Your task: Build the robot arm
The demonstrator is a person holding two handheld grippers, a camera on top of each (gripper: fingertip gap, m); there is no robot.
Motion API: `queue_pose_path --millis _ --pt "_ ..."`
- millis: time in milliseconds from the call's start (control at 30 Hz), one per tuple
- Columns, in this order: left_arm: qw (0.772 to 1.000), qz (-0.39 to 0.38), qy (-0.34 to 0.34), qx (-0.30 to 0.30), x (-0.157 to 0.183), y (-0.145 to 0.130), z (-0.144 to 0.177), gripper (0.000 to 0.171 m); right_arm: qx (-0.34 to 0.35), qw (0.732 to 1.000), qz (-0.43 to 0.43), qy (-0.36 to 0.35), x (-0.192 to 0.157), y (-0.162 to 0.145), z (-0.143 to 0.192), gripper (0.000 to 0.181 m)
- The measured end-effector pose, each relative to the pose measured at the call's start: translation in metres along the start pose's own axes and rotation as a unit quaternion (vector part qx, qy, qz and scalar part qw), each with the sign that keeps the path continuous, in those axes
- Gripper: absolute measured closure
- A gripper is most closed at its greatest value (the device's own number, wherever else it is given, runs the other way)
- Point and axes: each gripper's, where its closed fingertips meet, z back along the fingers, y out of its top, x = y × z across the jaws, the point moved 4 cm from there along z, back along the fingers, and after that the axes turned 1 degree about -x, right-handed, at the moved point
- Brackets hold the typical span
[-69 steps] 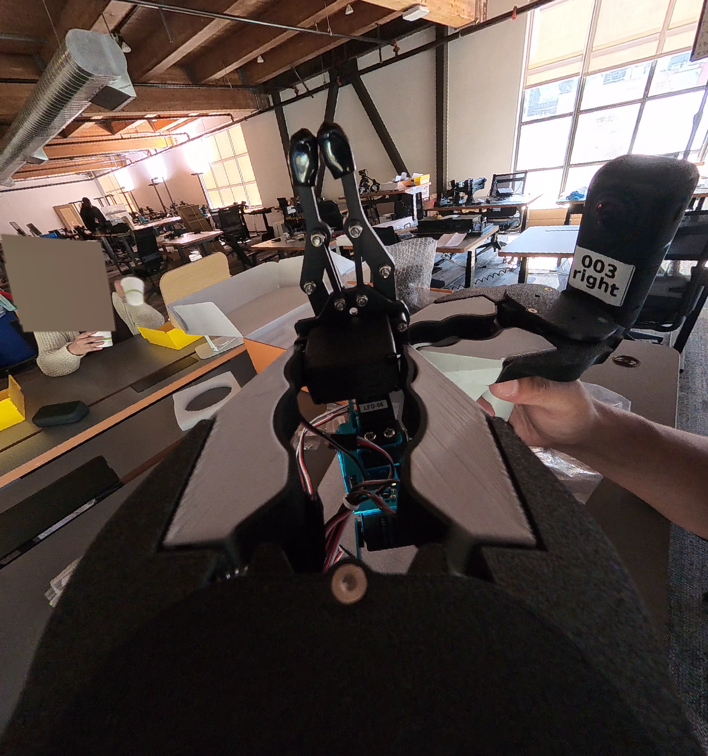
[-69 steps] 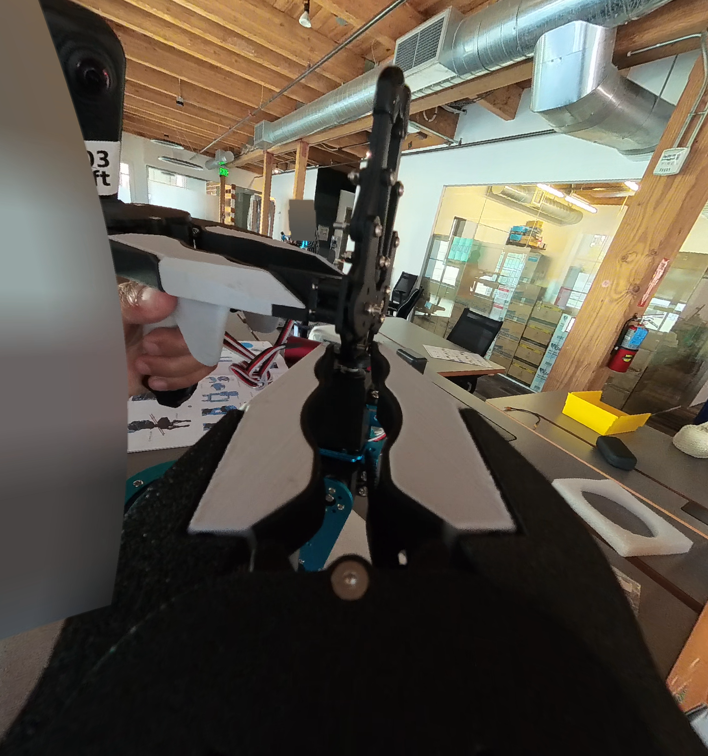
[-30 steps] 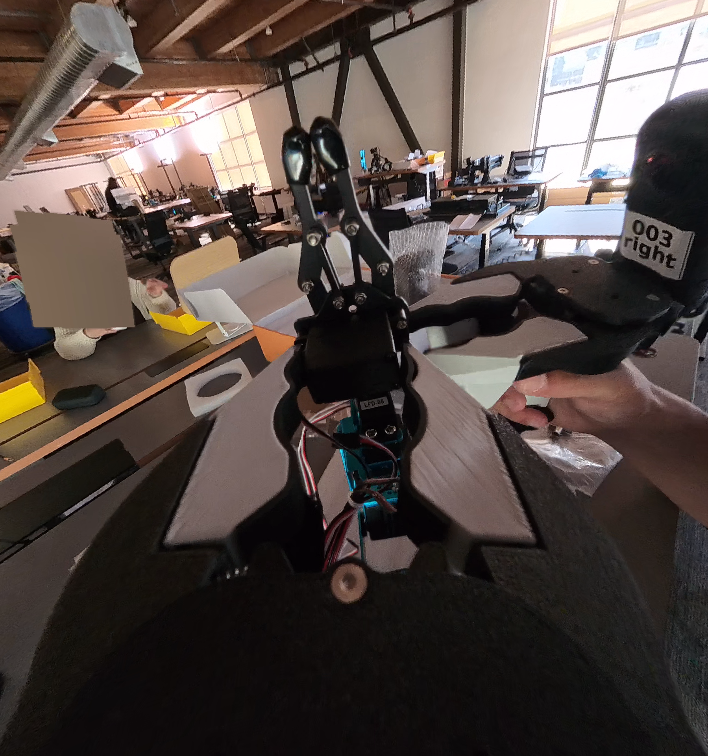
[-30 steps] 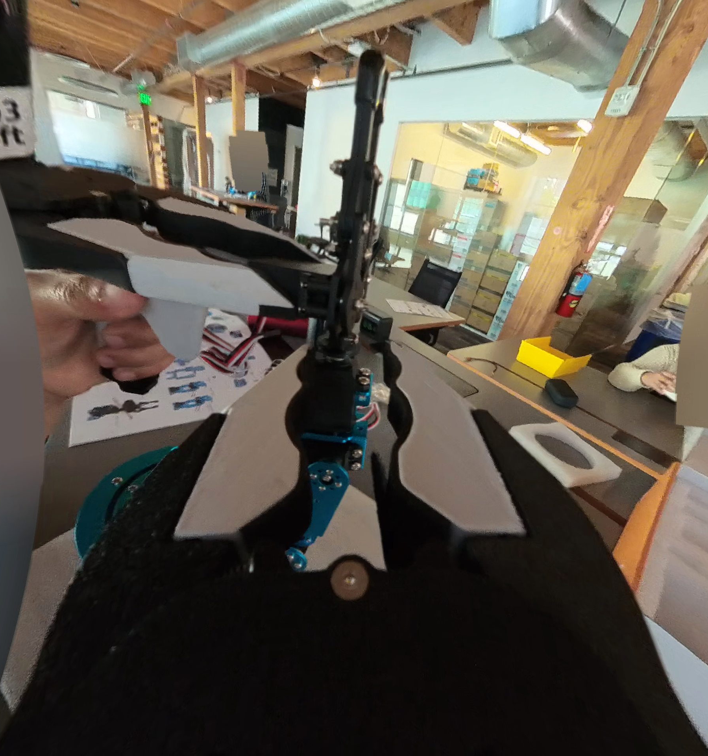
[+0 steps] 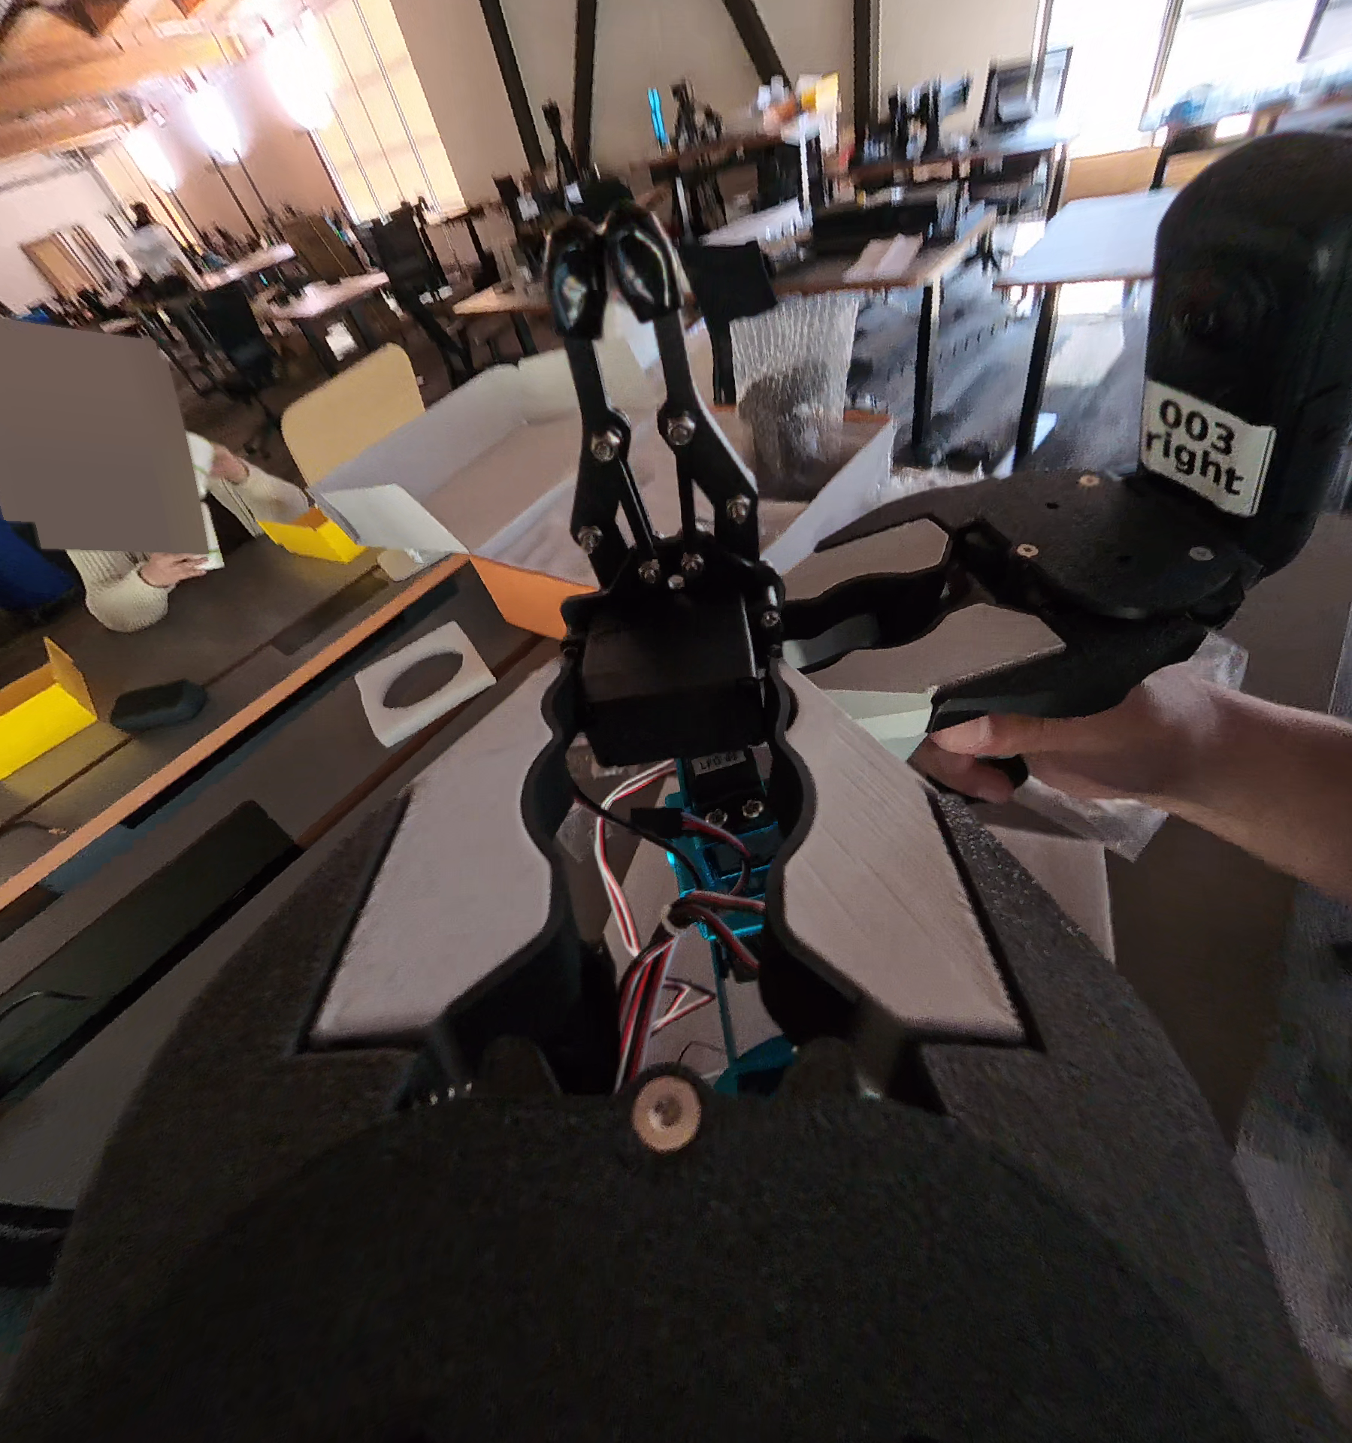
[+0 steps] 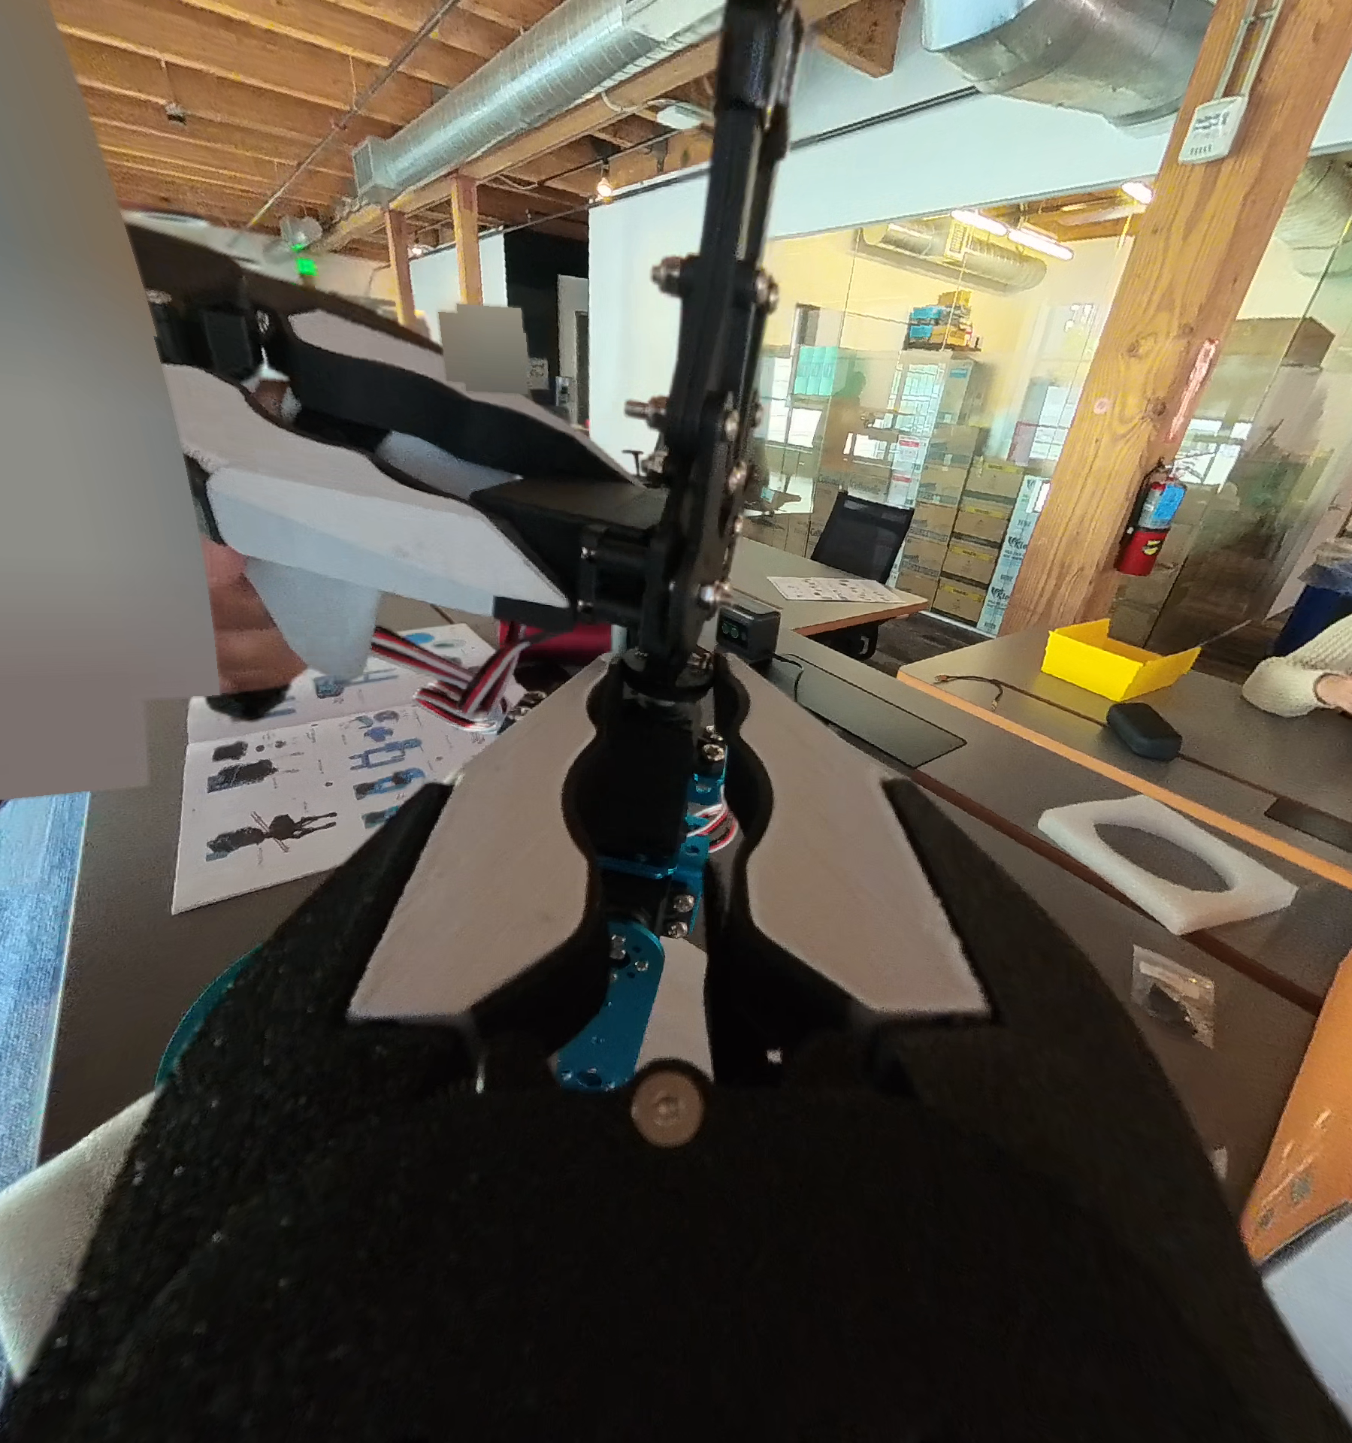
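Both tongs tilted lower, left tongs and right tongs clamping small robot arm

Both wrist cameras closely face one small robot arm.

our left gripper: black foam body, grey finger plates | our right gripper: same, white label behind, bare forearm

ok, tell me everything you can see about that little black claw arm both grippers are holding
The small robot arm stands upright: a black metal claw with two shut, screw-jointed fingers, a black servo block beneath, then blue metal brackets with red, white and black wires. The left gripper and right gripper both clamp its lower body from different sides.
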Motion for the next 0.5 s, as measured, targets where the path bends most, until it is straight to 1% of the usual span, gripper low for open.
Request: queue_pose_path --millis 33,167,300,367,500 --pt "1.0 0.006 0.005 0.016 0.001 -0.001 0.002 0.124 -0.002 1.0 0.009 0.003 -0.002 0.001 0.0 0.159" --pt "0.998 0.021 0.034 0.047 0.007 -0.008 0.01 0.124 -0.02 0.998 0.065 0.007 -0.008 0.002 0.001 0.159" --pt "0.992 0.066 0.056 0.091 0.015 -0.019 0.017 0.124 -0.014 0.99 0.139 0.011 -0.016 0.0 0.005 0.16" --pt "0.989 0.081 0.067 0.109 0.018 -0.026 0.018 0.125 -0.023 0.988 0.151 0.024 -0.017 -0.002 0.005 0.159" --pt "0.987 0.072 0.08 0.117 0.019 -0.038 0.021 0.125 -0.031 0.986 0.159 0.028 -0.021 -0.007 0.001 0.159"
